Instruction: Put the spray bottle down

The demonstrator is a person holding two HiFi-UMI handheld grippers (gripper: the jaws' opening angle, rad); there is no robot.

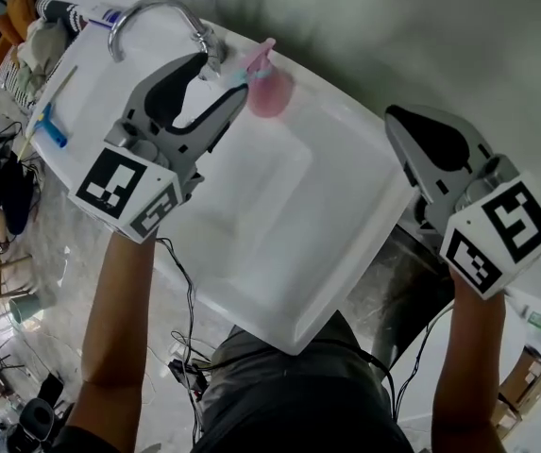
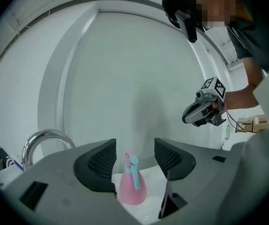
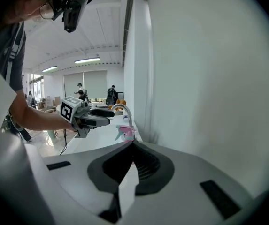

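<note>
Wide apart and empty at left gripper, shut and empty at right gripper, spray bottle upright just ahead of left jaws: liable to topple if clipped by a sideways withdrawal.

The spray bottle is seen upright on the sink's back rim, just right of the faucet.

Grey, black-padded left claw and right claw
</note>
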